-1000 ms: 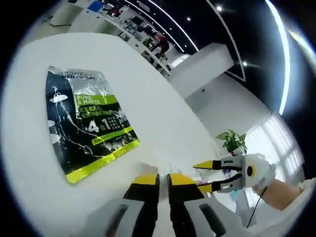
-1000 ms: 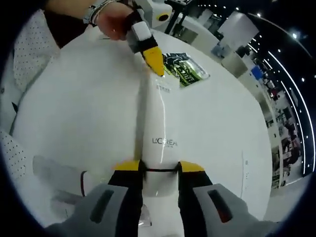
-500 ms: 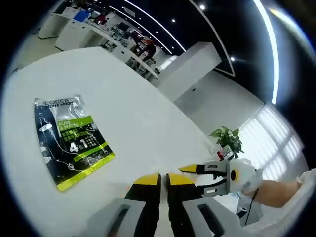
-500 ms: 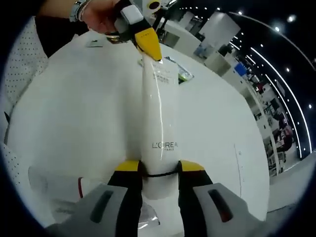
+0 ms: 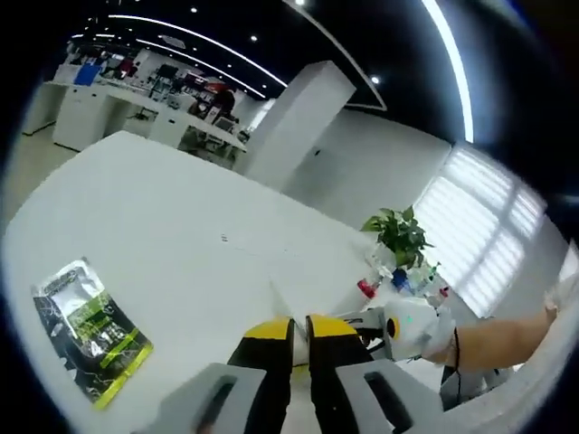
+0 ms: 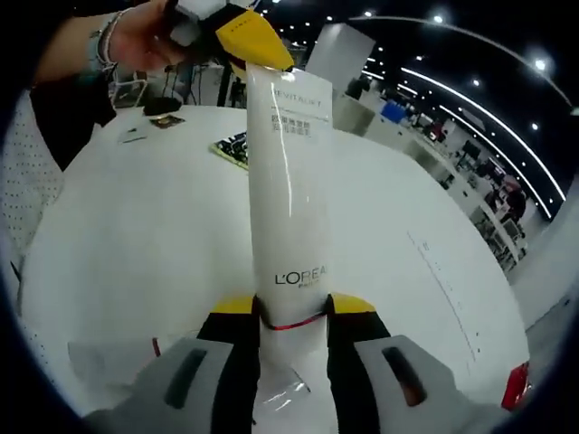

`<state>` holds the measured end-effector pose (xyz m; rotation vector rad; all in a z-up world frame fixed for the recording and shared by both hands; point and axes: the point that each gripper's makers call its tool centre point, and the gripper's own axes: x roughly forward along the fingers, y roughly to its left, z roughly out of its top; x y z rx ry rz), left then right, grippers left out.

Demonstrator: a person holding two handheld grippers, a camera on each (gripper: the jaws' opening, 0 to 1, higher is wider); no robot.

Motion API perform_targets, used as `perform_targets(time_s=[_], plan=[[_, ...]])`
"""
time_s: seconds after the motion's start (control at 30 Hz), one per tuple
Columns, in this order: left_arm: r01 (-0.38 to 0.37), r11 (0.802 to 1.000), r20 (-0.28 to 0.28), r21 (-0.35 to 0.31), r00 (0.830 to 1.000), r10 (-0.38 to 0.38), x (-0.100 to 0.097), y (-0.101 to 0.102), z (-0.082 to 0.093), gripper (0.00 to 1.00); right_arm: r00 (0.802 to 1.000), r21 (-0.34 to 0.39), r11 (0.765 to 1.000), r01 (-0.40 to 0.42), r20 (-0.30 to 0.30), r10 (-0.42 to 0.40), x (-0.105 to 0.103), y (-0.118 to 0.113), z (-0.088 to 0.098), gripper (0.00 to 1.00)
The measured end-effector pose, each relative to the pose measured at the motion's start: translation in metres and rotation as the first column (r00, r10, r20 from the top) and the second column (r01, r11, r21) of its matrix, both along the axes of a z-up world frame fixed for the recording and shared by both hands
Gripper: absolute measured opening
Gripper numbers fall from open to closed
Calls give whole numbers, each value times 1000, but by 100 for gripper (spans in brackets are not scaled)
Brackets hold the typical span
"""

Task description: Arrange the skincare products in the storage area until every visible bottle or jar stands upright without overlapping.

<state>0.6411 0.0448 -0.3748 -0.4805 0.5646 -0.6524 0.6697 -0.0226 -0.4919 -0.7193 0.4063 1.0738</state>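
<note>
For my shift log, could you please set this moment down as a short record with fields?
surface: white table
held item: white tube, gripped at both ends
right gripper: jaws shut on the tube's lower end
left gripper: jaws shut on the tube's top edge
lying flat: black and green sachet
background: potted plant

Tube — glossy plastic; table — matt.

One white tube, one black-and-green sachet, two grippers, perhaps several small bottles.
</note>
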Motion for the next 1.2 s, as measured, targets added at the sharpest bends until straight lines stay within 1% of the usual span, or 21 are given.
perform_targets(time_s=[0.1, 0.13, 0.2, 0.27, 0.3, 0.43, 0.57, 0.6, 0.7, 0.77, 0.8, 0.83, 0.87, 0.9, 0.93, 0.97, 1.0, 1.07, 1.1, 1.17, 1.2], plan=[[27, 999, 28, 28, 999, -28, 4, -10, 7, 5, 999, 36, 999, 36, -11, -36, 1, -4, 1, 26], [45, 997, 42, 55, 998, -47, 6, -16, 10, 5, 999, 47, 998, 46, -14, -46, 1, -6, 1, 26], [58, 995, 55, 87, 997, -63, 8, -20, 12, 5, 997, 71, 995, 69, -24, -67, 2, -9, 1, 26], [95, 984, 87, 148, 990, -108, 8, -32, 18, 5, 996, 83, 993, 81, -29, -79, 2, -11, 2, 26], [110, 980, 97, 166, 987, -127, 8, -40, 20, 5, 995, 100, 991, 93, -37, -90, 2, -13, 2, 26], [165, 972, 96, 164, 978, -182, 7, -62, 27, 7, 993, 129, 986, 109, -56, -103, 2, -19, 2, 26], [203, 961, 107, 190, 968, -226, 9, -83, 30, 8, 989, 147, 979, 138, -69, -129, 1, -25, 1, 26], [236, 955, 101, 181, 961, -257, 7, -91, 31, 8, 988, 157, 977, 147, -77, -136, 2, -27, 1, 26], [257, 949, 102, 181, 955, -278, 9, -103, 31, 9, 987, 158, 976, 148, -83, -136, 2, -30, -1, 27], [263, 948, 97, 180, 954, -284, 9, -104, 31, 7, 988, 152, 978, 145, -84, -133, 1, -30, -2, 26], [254, 949, 104, 184, 955, -276, 10, -104, 32, 4, 991, 90, 988, 125, -67, -119, 1, -34, -8, 26], [246, 946, 121, 210, 954, -275, 12, -101, 33, 2, 993, 69, 991, 113, -40, -110, 3, -35, -9, 24], [246, 944, 120, 219, 953, -276, 13, -101, 33, 2, 991, 14, 993, 121, -61, -120, 0, -41, -17, 19], [262, 936, 120, 237, 948, -296, 11, -102, 33, 2, 986, -119, 981, 156, -33, -161, 1, -59, -25, 0], [264, 934, 106, 242, 949, -296, 10, -102, 32, 2, 984, -178, 969, 170, -29, -178, 0, -64, -31, 0], [266, 931, 118, 251, 946, -302, 12, -103, 32, 2, 987, -79, 984, 159, 12, -159, -1, -51, -21, 0], [246, 928, 126, 281, 949, -289, 15, -99, 31, 2, 988, -43, 988, 151, 19, -150, 7, -50, -20, 0], [219, 927, 141, 305, 952, -272, 19, -94, 31, 2, 985, -43, 986, 163, -44, -165, 7, -50, -25, 0], [227, 928, 138, 297, 951, -277, 19, -95, 31, 2, 982, -34, 984, 174, -75, -176, 8, -51, -26, 2], [239, 933, 120, 267, 953, -279, 20, -96, 31, 2, 983, -16, 985, 173, -59, -174, 12, -52, -21, 5], [240, 930, 126, 277, 951, -283, 19, -97, 31, 2, 983, -3, 985, 172, -59, -171, 10, -53, -18, 7]])
